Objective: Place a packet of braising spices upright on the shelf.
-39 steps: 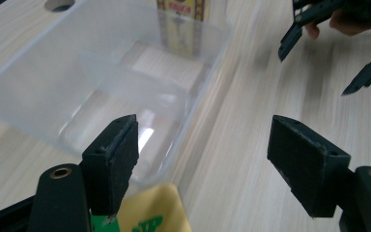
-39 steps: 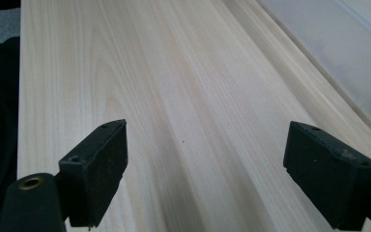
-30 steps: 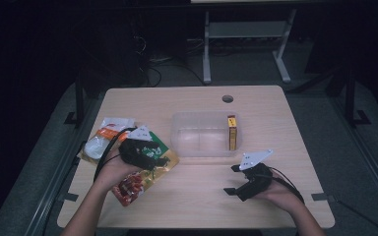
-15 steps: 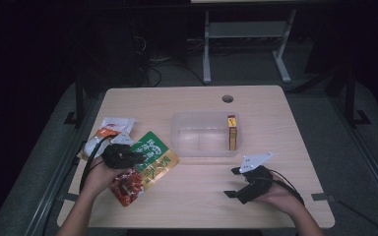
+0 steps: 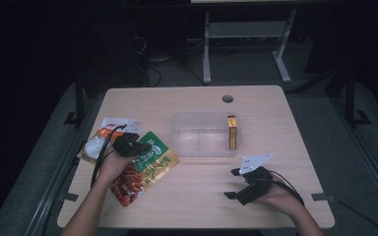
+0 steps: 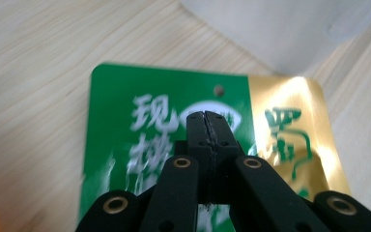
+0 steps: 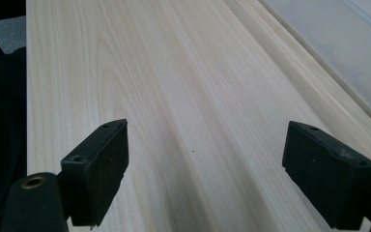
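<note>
Hovering our left gripper, jaws pressed together, over the green-and-gold foil packet; our right gripper gapes wide, holding nothing, above bare wood.

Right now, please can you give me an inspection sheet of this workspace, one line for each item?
Surface: light wooden table, round hole near far edge.
Job's things: green and gold packet pinched in left gripper; clear plastic tray mid-table, with a yellow box standing at its right end.
Clutter: white and orange packets at table's left.
Grippers: left shut on packet; right gripper open, over bare wood.
Cables: black cable from left gripper.
Surroundings: dark floor, grey metal stand behind.
</note>
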Demonstrator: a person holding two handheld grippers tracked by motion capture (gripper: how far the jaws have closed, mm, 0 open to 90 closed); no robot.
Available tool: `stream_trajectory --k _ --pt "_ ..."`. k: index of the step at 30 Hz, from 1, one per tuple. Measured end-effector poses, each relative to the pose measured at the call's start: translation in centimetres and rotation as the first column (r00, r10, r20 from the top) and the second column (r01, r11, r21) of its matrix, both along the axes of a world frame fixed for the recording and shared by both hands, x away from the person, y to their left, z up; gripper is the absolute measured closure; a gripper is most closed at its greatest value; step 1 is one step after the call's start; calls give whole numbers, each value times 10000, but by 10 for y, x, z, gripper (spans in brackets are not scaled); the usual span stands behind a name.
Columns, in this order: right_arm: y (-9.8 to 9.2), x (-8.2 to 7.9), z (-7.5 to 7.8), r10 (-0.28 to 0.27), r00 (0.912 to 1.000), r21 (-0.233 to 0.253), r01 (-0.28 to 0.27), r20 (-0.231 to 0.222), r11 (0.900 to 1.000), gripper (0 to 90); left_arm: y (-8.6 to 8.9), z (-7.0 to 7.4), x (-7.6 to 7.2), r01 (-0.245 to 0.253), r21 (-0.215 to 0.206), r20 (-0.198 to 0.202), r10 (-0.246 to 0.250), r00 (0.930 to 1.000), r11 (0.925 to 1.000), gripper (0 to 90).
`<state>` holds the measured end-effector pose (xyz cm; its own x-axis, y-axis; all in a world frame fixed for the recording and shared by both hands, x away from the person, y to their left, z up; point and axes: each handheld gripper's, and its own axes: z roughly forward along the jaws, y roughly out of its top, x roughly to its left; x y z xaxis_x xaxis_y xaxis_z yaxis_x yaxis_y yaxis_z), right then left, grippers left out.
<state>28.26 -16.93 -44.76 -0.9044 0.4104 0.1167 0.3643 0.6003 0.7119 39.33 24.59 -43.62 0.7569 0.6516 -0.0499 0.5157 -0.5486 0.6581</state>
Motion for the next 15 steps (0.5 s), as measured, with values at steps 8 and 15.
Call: stream_trajectory --k 8,15 --pt "-1 -1 -1 -21 10000 -62 21 -42 10000 162 -31 -10 18 271 37 77 -271 9996 9996 898" --pt "-5 -3 -2 -47 10000 -45 47 -17 10000 163 -37 -18 23 180 -106 28 -180 9998 9998 898"
